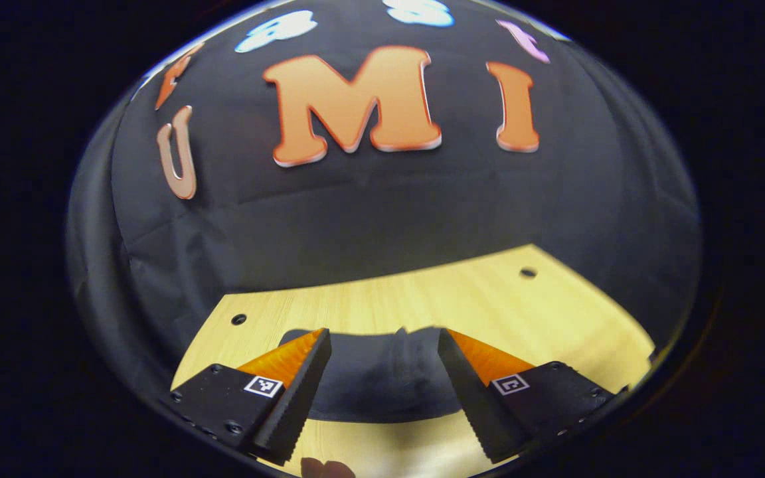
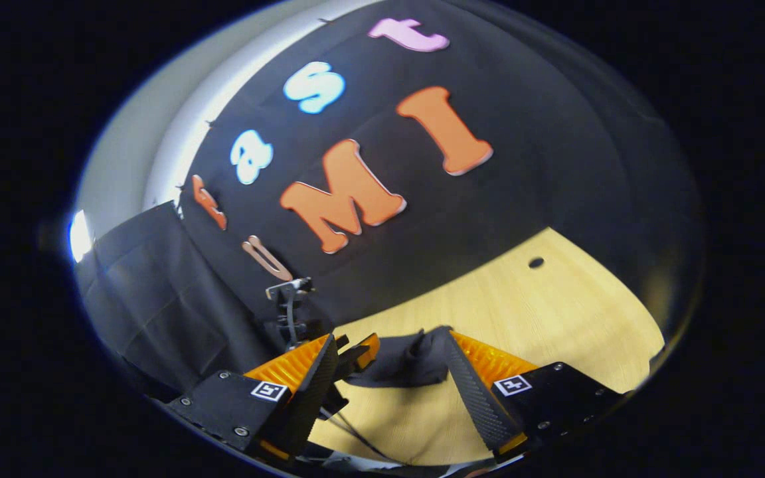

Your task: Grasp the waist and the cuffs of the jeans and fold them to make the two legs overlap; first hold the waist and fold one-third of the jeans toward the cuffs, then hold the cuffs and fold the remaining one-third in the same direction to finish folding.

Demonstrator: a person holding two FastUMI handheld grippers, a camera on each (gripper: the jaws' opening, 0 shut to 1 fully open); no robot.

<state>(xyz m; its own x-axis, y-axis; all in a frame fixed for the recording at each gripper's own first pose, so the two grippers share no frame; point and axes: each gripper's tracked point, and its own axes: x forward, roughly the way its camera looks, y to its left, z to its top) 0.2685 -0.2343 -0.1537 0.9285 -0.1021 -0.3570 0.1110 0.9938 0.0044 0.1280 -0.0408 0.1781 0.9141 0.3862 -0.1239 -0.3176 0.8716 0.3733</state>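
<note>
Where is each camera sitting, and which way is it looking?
Left gripper view: rides on the left tool, looking along its two open fingers at the dark jeans on the wooden table.
Right gripper view: rides on the right tool, looking past its open fingers at the jeans and the left tool.
Both share the jeans, the table and the black cloth wall.

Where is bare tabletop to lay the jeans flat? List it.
Bare pale wooden tabletop runs between the dark folded jeans and the black cloth wall, out to the right edge. A narrow strip lies nearer than the jeans. It is crowded around the left gripper and right gripper.
</note>
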